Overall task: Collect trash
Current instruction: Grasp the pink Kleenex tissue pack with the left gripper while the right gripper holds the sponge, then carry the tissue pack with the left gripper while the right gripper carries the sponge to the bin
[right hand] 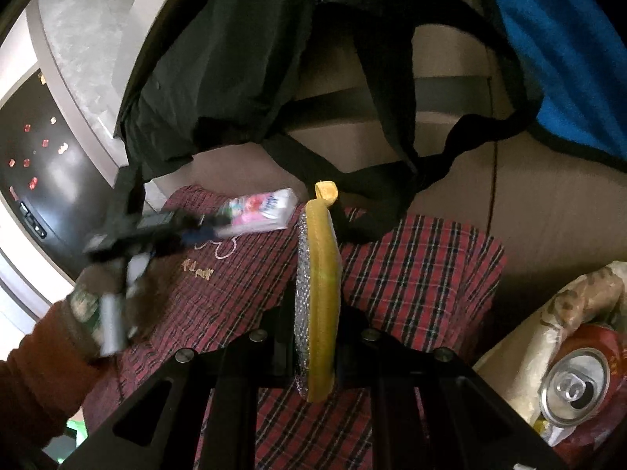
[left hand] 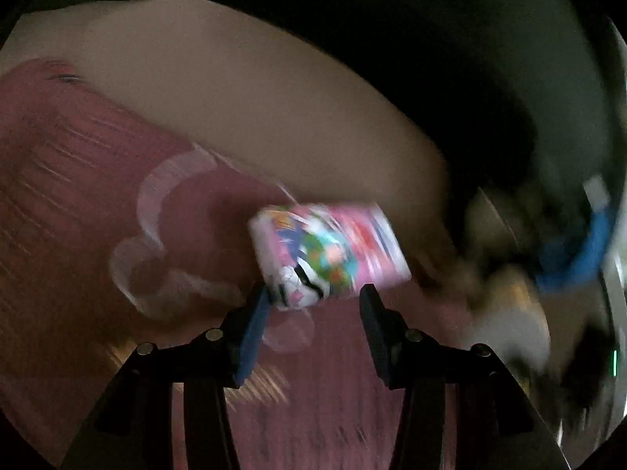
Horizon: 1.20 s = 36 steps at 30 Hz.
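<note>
On the red plaid cloth, the left gripper gapes around a colourful, seemingly unpinched tissue packet. The right gripper clamps a yellow scouring sponge.

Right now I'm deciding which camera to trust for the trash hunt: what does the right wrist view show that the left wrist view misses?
Only the right wrist view: the right gripper shut on a yellow scrubbing sponge, a red drink can, a black bag.

Only the left wrist view: the left gripper's jaws open at the tissue pack, not pressing it.

Both: the tissue pack on the red plaid cloth.
</note>
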Tool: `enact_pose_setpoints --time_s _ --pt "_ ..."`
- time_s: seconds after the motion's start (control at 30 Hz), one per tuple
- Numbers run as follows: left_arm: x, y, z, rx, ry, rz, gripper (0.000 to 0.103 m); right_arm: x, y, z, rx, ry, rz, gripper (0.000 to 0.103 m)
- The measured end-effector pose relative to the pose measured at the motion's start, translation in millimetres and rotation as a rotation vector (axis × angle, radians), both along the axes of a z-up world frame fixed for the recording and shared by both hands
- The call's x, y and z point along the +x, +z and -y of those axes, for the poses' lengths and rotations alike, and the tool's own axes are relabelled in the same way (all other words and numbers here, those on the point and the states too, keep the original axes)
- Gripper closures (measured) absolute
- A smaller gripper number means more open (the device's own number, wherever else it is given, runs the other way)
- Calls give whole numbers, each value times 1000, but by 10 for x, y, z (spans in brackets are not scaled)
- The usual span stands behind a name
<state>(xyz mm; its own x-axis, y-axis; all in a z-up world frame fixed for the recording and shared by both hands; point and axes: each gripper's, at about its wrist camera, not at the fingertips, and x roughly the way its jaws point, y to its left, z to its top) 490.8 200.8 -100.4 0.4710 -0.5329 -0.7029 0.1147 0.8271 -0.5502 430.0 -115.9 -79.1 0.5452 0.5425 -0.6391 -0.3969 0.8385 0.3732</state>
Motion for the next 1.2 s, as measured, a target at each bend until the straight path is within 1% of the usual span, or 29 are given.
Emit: enact_pose_setpoints --time_s 0.03,0.1,0.17,0.2,0.23,0.27,0.33,0.37,0.43,0.53,0.6,0.67,0.7,0.77,0.87,0.9,0.97,1.0,1.07,1.13,1.17,1.2 --pt "-131 31 123 23 -71 21 56 -3 -2 12 -4 -3 -1 89" --pt "-284 87 211 65 -112 76 55 -14 -1 41 0 -13 -3 89" --pt "-364 183 217 141 -93 163 52 -38 4 61 4 -17 -5 89" --pt "-362 239 211 201 -63 217 51 -46 4 54 1 -19 -5 89" --pt "-376 268 200 233 -40 251 49 -58 7 58 -3 -19 -3 89" --pt "-349 293 168 246 -24 273 44 -60 10 52 -5 -18 -3 89" --pt "-174 313 122 241 -14 263 38 -75 -5 67 -9 -19 -6 89" --pt "-69 269 119 246 -24 250 36 -70 -15 73 -7 -23 -10 89" --pt "139 175 170 263 -62 211 35 -65 -29 93 2 -25 -19 89" --pt "254 119 299 307 -155 182 35 -91 -43 99 0 -23 -18 89" --pt "304 103 478 377 -208 178 35 -98 -53 90 -11 -17 -13 89" --pt "330 72 575 453 -220 172 35 -94 -53 82 -22 -12 -8 88" --pt "351 55 603 470 -217 169 35 -89 -56 72 -26 -9 -8 87" --pt "407 21 651 478 -194 162 35 -71 -65 46 -33 -3 -6 87" --pt "464 -29 703 467 -162 148 35 -26 -80 -19 -51 10 4 87" --pt "462 -34 693 464 -140 142 36 9 -85 -59 -64 14 10 85" --pt "478 -50 742 462 -89 126 43 58 -88 -132 -83 20 19 82" --pt "467 -49 743 457 -62 112 44 96 -95 -167 -96 23 26 82" --pt "409 -47 728 426 -24 95 51 170 -122 -231 -118 25 24 82" --pt "290 -12 672 408 16 105 54 201 -134 -255 -109 27 7 85" --pt "217 18 636 412 32 116 55 189 -122 -256 -102 28 8 88" --pt "116 60 607 418 50 133 55 148 -86 -262 -89 35 17 88"
